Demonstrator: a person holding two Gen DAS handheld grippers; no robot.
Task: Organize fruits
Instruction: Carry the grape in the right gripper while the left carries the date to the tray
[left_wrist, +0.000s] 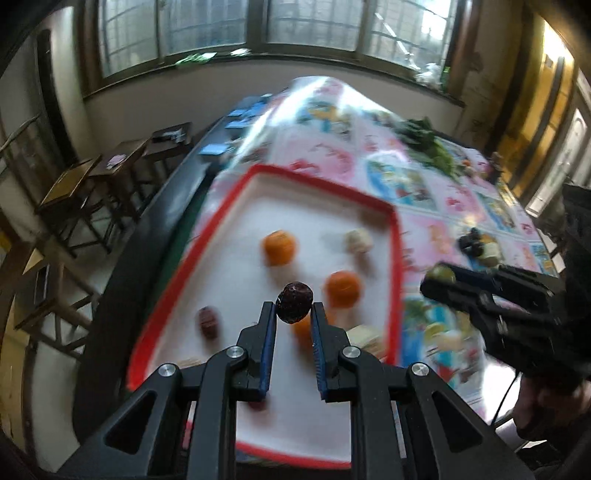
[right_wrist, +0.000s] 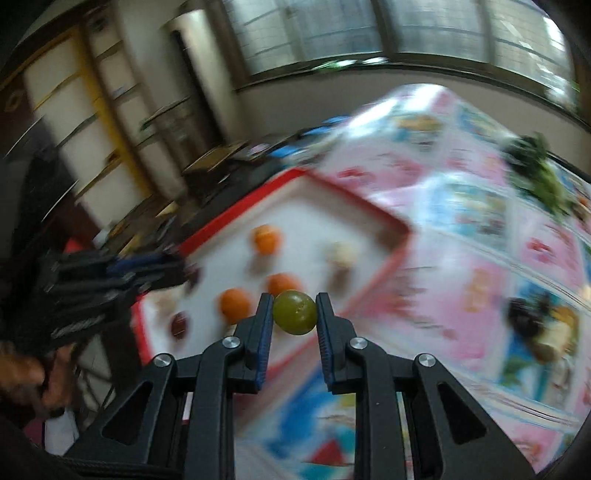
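Both grippers loaded: left gripper (left_wrist: 294, 309) clamped on a dark wrinkled fruit (left_wrist: 294, 302); right gripper (right_wrist: 294, 312) clamped on a green round fruit (right_wrist: 295, 312).

Left unit is above the red-rimmed white tray (left_wrist: 266, 171); tray holds three orange fruits, one at 12 o'clock of the tips (left_wrist: 279, 246), a pale item at 1 o'clock (left_wrist: 358, 240) and a dark fruit at 9 o'clock (left_wrist: 208, 320); right unit sits at the tray's near right rim over the patterned tablecloth (right_wrist: 480, 258); a mixed fruit pile (right_wrist: 543, 325) lies at 3 o'clock; leafy greens (right_wrist: 535, 173) at 1 o'clock; views blurred.
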